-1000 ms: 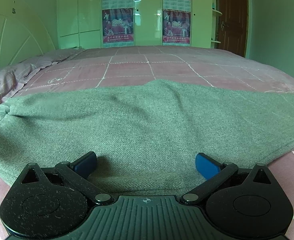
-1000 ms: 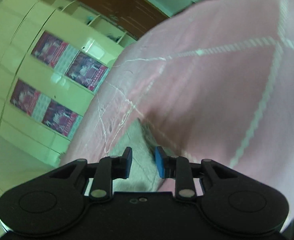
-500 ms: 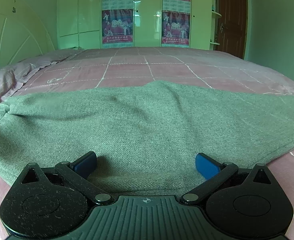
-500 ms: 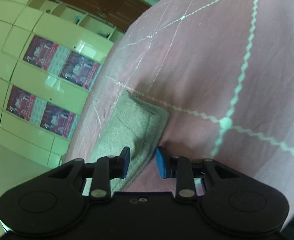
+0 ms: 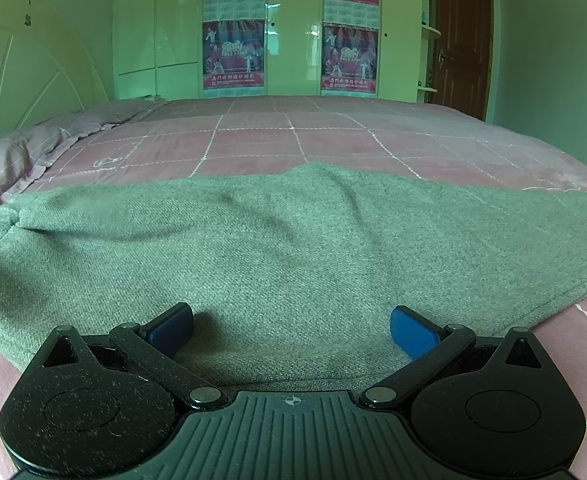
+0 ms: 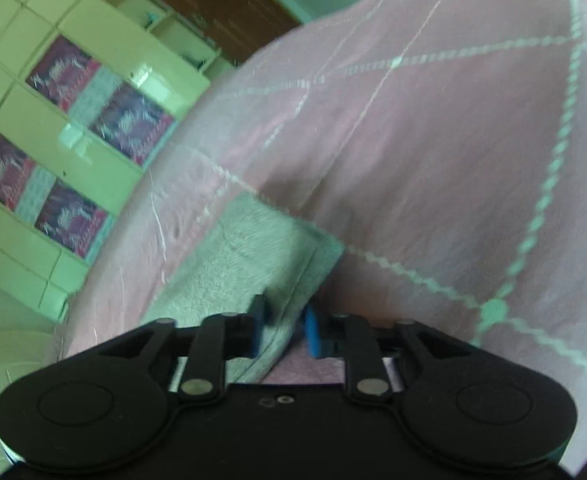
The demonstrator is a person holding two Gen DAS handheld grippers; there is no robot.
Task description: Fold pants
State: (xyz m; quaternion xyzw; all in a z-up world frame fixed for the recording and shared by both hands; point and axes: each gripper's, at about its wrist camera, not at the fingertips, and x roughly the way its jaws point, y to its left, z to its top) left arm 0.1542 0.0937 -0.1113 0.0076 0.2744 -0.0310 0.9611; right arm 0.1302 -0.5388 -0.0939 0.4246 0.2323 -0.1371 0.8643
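Note:
The grey-green pants (image 5: pixel 293 248) lie spread across the pink bed (image 5: pixel 293 136), filling the near half of the left wrist view. My left gripper (image 5: pixel 291 326) is open wide, its blue pads resting on the near edge of the fabric with nothing between them. In the tilted right wrist view, the end of a pant leg (image 6: pixel 253 264) lies on the quilt and its edge runs between the blue pads of my right gripper (image 6: pixel 283 330), which is shut on it.
A pale wardrobe with posters (image 5: pixel 289 28) stands beyond the bed. A brown door (image 5: pixel 463 36) is at the right. A headboard (image 5: pixel 25 80) and pillow (image 5: pixel 21 148) are at the left. The checked pink quilt (image 6: pixel 453 160) extends past the pants.
The left view has hardly changed. The right gripper has swung and moved onto the pant leg end, which now sits between its pads; the view is blurred by motion.

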